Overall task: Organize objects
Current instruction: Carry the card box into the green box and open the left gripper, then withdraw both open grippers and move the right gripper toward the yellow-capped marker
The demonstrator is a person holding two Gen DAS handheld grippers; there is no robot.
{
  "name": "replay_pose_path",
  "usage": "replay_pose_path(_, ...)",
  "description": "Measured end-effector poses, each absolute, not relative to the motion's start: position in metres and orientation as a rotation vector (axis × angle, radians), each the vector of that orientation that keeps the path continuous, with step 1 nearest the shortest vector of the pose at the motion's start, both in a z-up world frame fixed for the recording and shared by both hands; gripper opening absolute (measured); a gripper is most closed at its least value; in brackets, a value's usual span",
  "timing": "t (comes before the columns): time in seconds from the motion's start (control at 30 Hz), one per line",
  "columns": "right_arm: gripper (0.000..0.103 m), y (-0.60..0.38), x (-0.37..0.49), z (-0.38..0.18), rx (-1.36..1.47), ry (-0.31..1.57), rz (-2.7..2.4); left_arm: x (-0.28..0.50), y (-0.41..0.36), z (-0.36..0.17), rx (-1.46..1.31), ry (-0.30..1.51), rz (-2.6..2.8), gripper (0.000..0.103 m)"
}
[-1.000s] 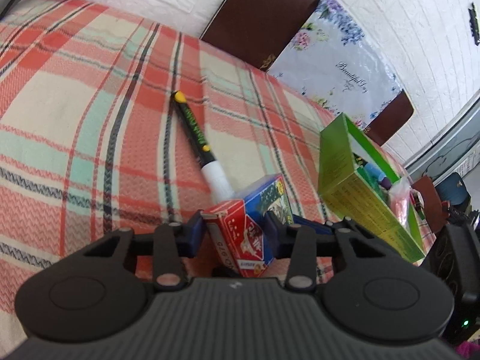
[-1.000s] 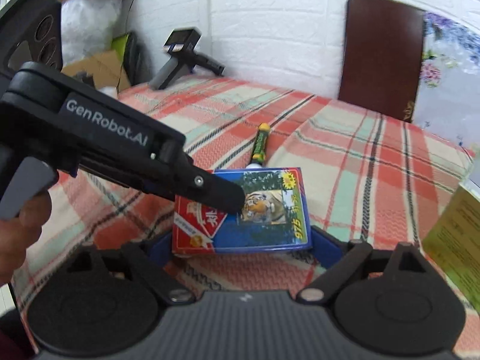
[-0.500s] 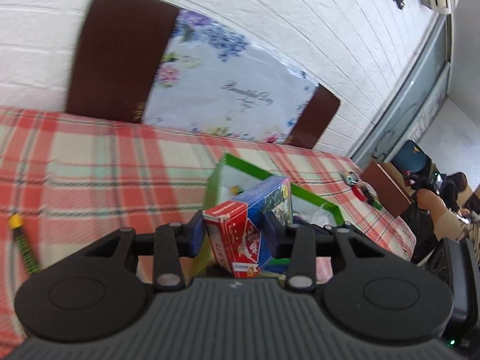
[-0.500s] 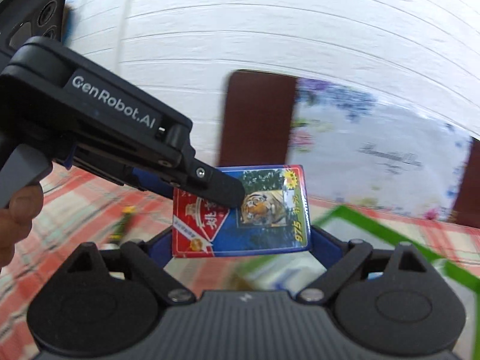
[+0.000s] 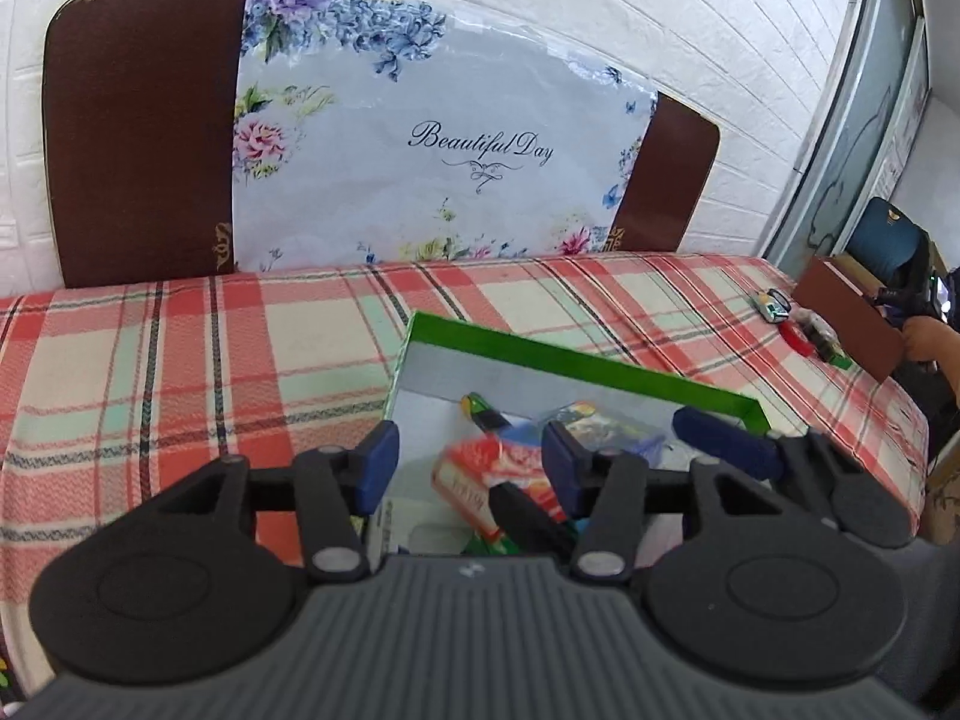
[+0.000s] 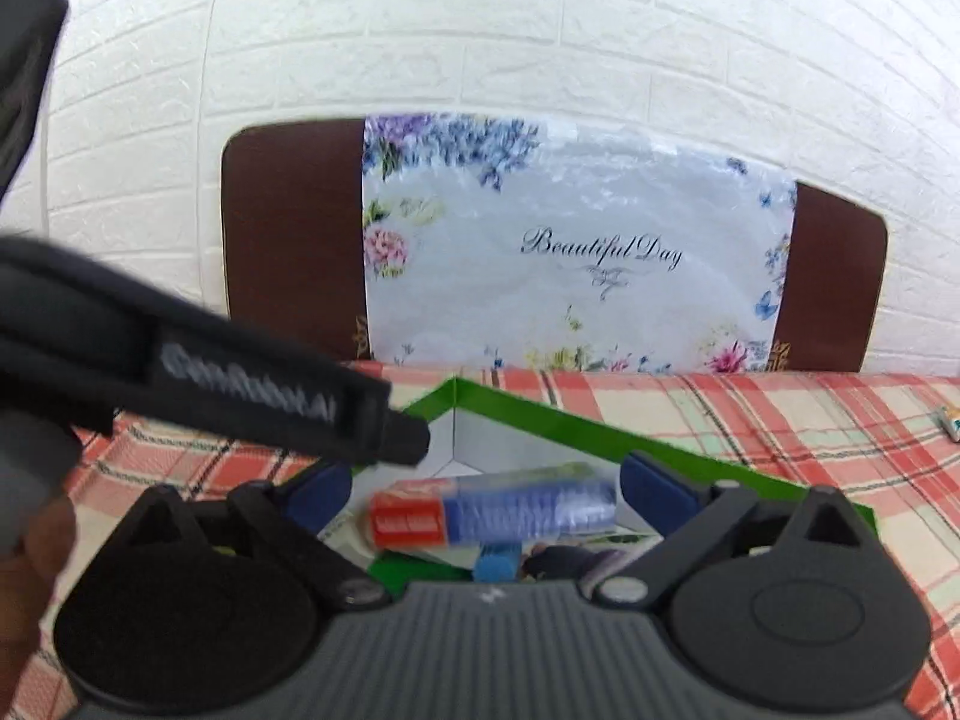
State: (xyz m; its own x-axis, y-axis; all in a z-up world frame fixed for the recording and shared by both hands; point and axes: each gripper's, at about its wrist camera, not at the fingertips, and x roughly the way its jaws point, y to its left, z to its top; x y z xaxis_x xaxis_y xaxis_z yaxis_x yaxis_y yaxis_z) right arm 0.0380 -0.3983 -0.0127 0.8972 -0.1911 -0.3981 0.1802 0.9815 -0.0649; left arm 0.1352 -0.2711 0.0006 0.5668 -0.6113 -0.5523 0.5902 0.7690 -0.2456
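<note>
The red and blue card box [image 5: 480, 474] is blurred and loose above the inside of the green box [image 5: 576, 360]; it also shows in the right wrist view [image 6: 492, 519]. My left gripper [image 5: 468, 468] is open over the green box, its blue pads apart and off the card box. My right gripper [image 6: 486, 489] is open too, with the card box between its pads and touching neither. The green box [image 6: 540, 414] holds several small items.
The green box stands on a red plaid tablecloth [image 5: 180, 360]. A brown chair back with a floral "Beautiful Day" cover [image 5: 420, 138] stands behind the table at the white brick wall. Small objects [image 5: 798, 324] lie at the table's right end.
Both grippers carried the card box from the table over the green box. Both have opened, and the card box has come free and is dropping into the green box.
</note>
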Motion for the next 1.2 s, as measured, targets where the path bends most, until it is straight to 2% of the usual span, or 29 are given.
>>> replay_pose_path(0.17,0.100,-0.381,0.015,-0.018,-0.103,0.385,-0.184,0.116,-0.261,-0.002,0.028,0.626,-0.671,0.055)
replay_pose_path(0.43,0.099,-0.376,-0.033,-0.020,0.096,0.357,-0.248,0.082,-0.245,-0.001,0.131,0.591,-0.611,0.057)
replay_pose_path(0.6,0.092,-0.377,-0.056,-0.021,0.173,0.363,-0.282,0.066,-0.233,-0.005,0.129,0.615,-0.580,0.058)
replay_pose_path(0.73,0.091,-0.378,-0.071,-0.026,0.244,0.375,-0.298,0.055,-0.223,-0.010,0.143,0.630,-0.550,0.058)
replay_pose_path(0.83,0.092,-0.374,-0.077,-0.031,0.272,0.393,-0.298,0.048,-0.213,-0.014,0.153,0.637,-0.526,0.059)
replay_pose_path(0.93,0.091,-0.367,-0.077,-0.034,0.284,0.416,-0.289,0.045,-0.202,-0.018,0.160,0.649,-0.497,0.064)
replay_pose_path(1.2,0.090,-0.340,-0.067,-0.043,0.299,0.499,-0.206,0.043,-0.168,-0.036,0.179,0.688,-0.431,0.065)
